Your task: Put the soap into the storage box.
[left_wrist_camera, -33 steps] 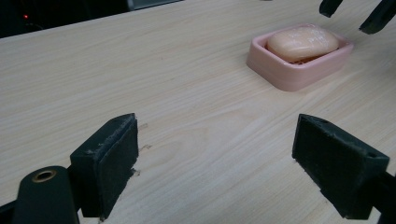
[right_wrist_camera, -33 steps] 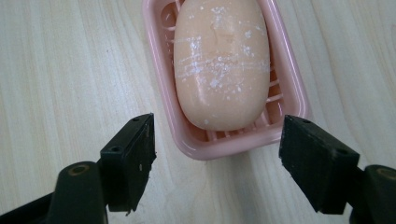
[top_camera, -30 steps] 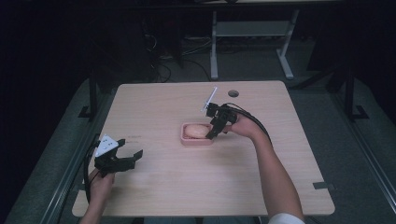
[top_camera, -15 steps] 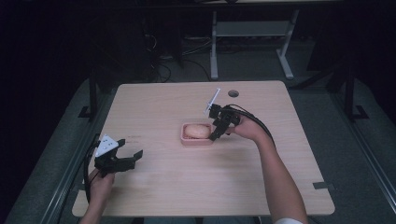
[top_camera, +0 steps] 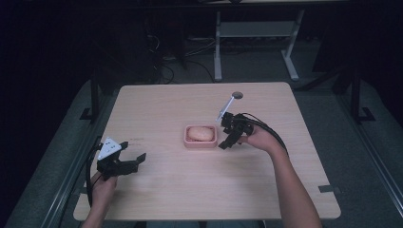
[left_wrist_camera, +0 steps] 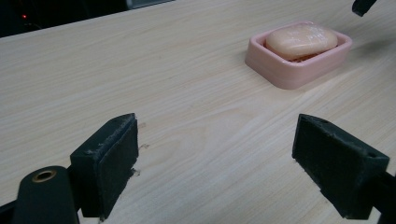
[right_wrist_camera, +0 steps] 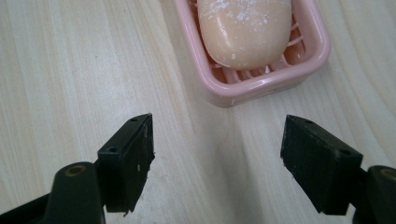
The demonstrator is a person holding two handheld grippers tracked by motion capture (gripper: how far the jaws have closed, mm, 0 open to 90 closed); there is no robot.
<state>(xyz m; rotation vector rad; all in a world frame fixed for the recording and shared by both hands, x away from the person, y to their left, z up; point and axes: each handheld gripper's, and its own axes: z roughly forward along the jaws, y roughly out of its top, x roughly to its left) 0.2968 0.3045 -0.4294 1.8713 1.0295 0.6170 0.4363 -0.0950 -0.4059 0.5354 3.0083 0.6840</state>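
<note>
Soap dish (top_camera: 200, 137), pink, sits mid-table (top_camera: 285, 190) holding the soap (top_camera: 201, 132), with the right gripper (right_wrist_camera: 217, 158) spread wide just beside its near end and the left gripper (left_wrist_camera: 215, 163) equally wide well apart; a skewed approach would likely shove the light dish.

high view: dim — desk (top_camera: 190, 190) lit, surroundings near black
gripper views: bright, even, soft shadows
focus: near fingers (left_wrist_camera: 107, 163) slightly soft — no glare
</note>
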